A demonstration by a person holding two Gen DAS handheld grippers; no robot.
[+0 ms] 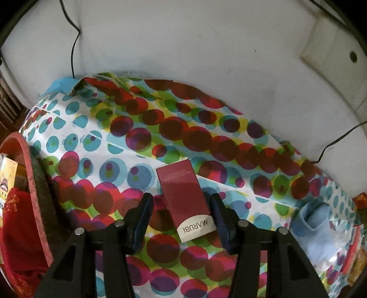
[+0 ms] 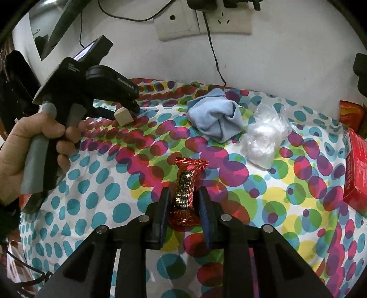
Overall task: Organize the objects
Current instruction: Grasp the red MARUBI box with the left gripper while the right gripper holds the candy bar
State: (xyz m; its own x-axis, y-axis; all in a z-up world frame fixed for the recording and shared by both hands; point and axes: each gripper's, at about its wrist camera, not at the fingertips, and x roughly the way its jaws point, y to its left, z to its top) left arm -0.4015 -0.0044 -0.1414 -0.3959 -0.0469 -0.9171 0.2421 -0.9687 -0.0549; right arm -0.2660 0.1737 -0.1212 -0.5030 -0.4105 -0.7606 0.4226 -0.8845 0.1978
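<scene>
In the left wrist view a dark red MARUBI box (image 1: pixel 186 199) lies on the dotted cloth between the fingers of my left gripper (image 1: pixel 181 201). The jaws stand wide, with a gap on the left side; the right finger is close to the box. In the right wrist view my right gripper (image 2: pixel 183 197) is closed on a red and gold candy wrapper (image 2: pixel 186 190), both pads against its sides. The left gripper's body (image 2: pixel 91 91) shows at upper left, held by a hand, with the box end (image 2: pixel 123 117) at its tips.
A red-rimmed basket (image 1: pixel 34 190) with boxes and red cloth sits at left. A blue sock (image 2: pixel 215 114), a crumpled clear plastic bag (image 2: pixel 263 137) and a red box (image 2: pixel 357 169) lie on the cloth. Cables and wall sockets (image 2: pixel 201 20) are behind.
</scene>
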